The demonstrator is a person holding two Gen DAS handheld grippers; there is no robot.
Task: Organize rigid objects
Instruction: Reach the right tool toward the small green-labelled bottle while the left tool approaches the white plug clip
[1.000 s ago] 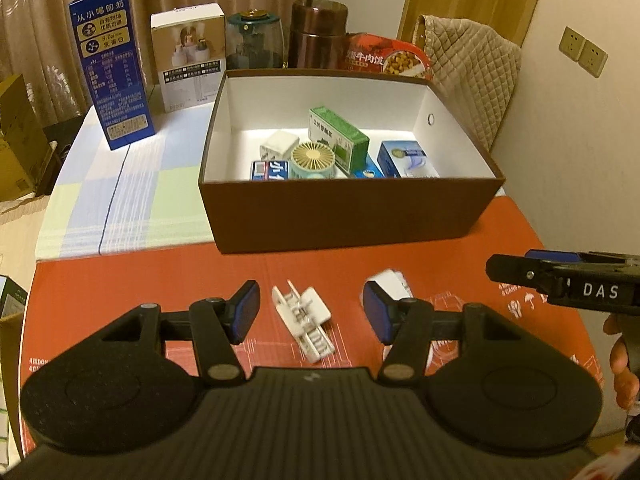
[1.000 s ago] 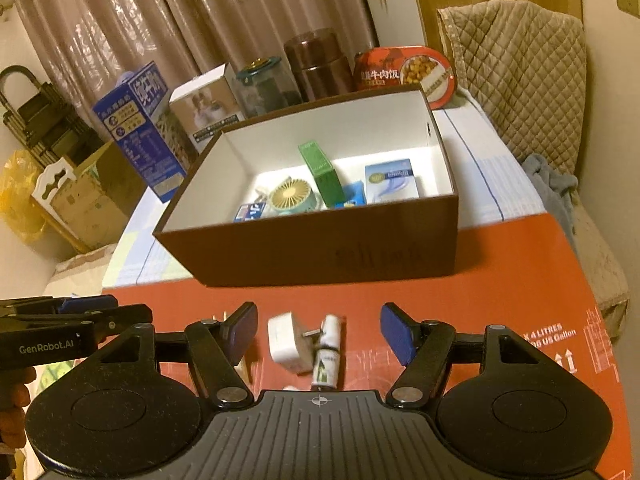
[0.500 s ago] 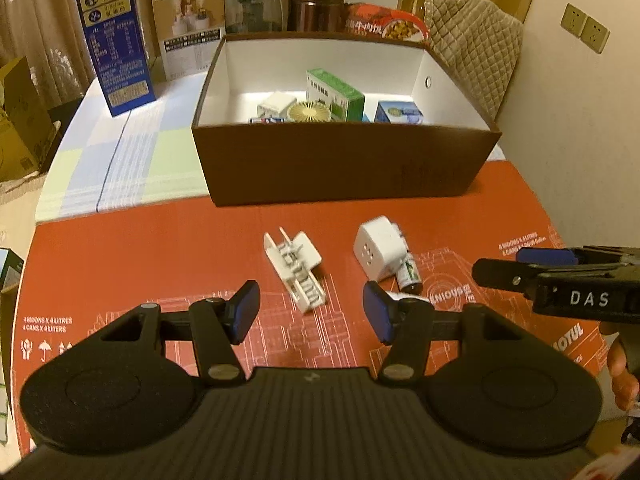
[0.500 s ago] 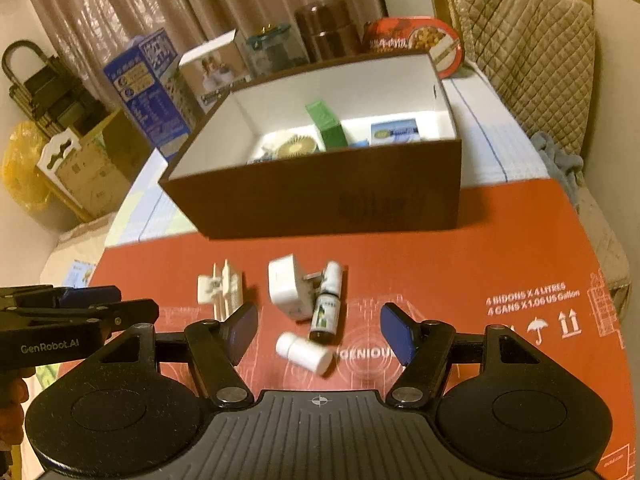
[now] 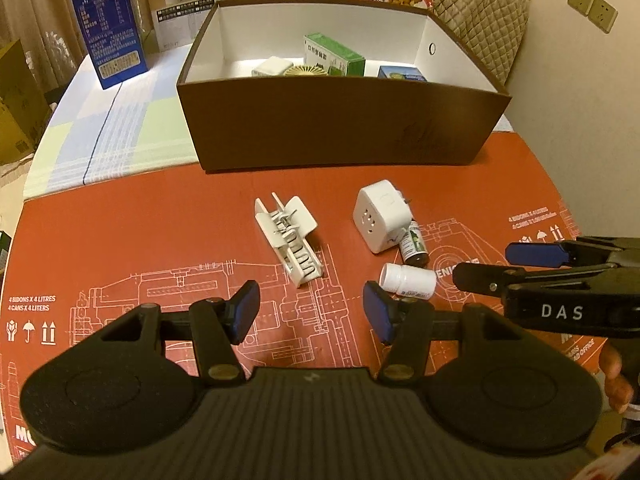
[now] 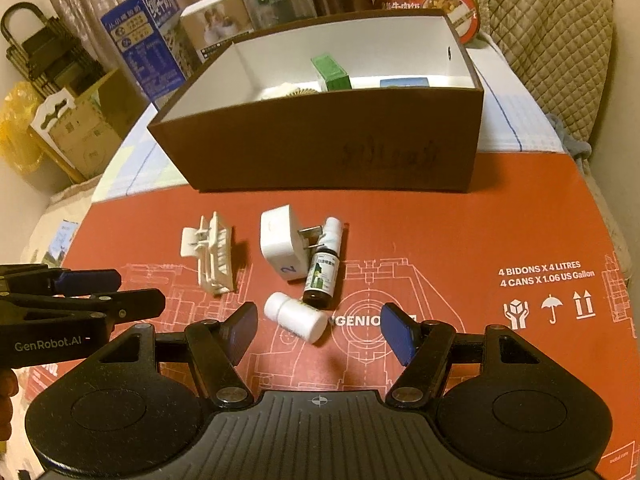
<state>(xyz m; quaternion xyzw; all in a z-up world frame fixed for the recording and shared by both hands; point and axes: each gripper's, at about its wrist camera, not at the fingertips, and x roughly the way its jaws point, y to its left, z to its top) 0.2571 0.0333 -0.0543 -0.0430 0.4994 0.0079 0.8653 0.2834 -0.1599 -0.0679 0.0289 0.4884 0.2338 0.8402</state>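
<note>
Several loose items lie on the red cardboard sheet [image 5: 120, 240] in front of a brown box [image 5: 340, 128]: a white hair clip [image 5: 290, 238], a white plug adapter [image 5: 382, 216], a small dark dropper bottle [image 5: 414, 244] and a white pill bottle [image 5: 408, 280]. The right wrist view shows the same clip [image 6: 210, 256], adapter [image 6: 282, 248], dropper bottle [image 6: 322, 276], pill bottle [image 6: 296, 318] and box [image 6: 320, 148]. My left gripper [image 5: 310, 312] is open and empty, just short of the clip. My right gripper [image 6: 320, 330] is open and empty, the pill bottle just ahead of it.
The box holds a green carton [image 5: 334, 54], a round fan [image 5: 310, 70], a white block [image 5: 272, 66] and a blue box [image 5: 402, 72]. Behind it stand a blue milk carton [image 5: 106, 20], a white carton [image 5: 184, 4], jars and a quilted chair [image 5: 476, 8]. A wall lies right.
Both grippers have pulled back from the box and dropped lower. The clip, adapter and two bottles have come fully into view ahead of the fingers. Both stay open.
</note>
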